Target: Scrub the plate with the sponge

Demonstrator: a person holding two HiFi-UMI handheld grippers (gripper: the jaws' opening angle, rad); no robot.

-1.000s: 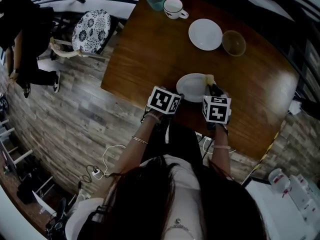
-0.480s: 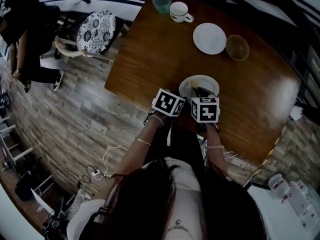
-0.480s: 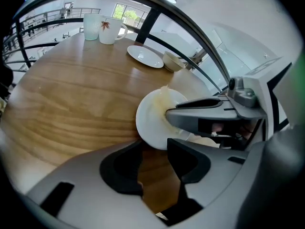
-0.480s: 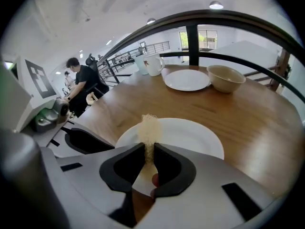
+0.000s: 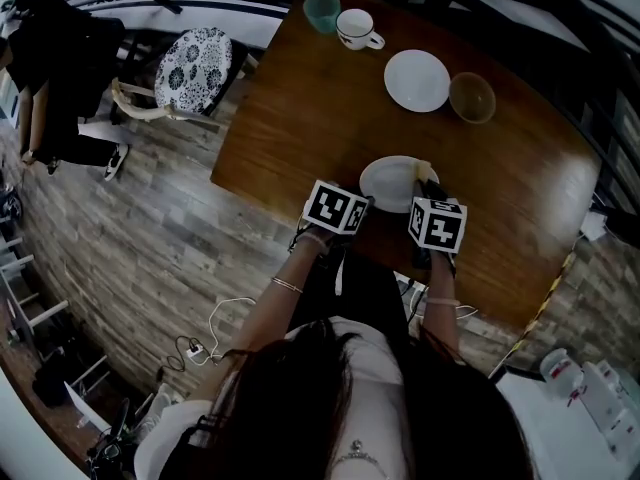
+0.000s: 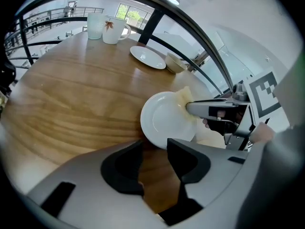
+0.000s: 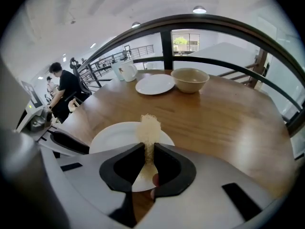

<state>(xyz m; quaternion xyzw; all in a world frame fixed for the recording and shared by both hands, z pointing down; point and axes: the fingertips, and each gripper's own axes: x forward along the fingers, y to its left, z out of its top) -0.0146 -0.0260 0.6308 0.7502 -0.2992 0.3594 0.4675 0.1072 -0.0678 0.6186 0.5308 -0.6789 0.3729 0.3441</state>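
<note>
**Head view.** Both arms reach forward from the body over the near edge of the table (image 5: 300, 98). The left forearm (image 5: 262, 313) angles inward and the right forearm (image 5: 445, 318) runs nearly straight ahead. Each gripper tilts steeply downward. The left gripper (image 5: 362, 200) sits at the near-left rim of the plate (image 5: 388, 183). The right gripper (image 5: 425, 175) meets the plate's right side, with the sponge (image 5: 421, 167) at its tips. Beyond the fingers stand a second plate (image 5: 417, 80), a bowl (image 5: 471, 96), a mug (image 5: 357, 28) and a cup (image 5: 322, 11).

**Left gripper view.** The jaws stand apart with bare wood showing between them. The plate's near rim lies just ahead of the tips and partly behind the right-hand finger, and nothing is pinched. Across the plate, the right gripper comes in from the right and presses the sponge onto the plate's far-right part.

**Right gripper view.** The jaws are closed on the sponge, which stands up past the fingertips and bears on the plate directly beneath them. A person (image 7: 66, 92) stands beyond the table's far-left edge.
</note>
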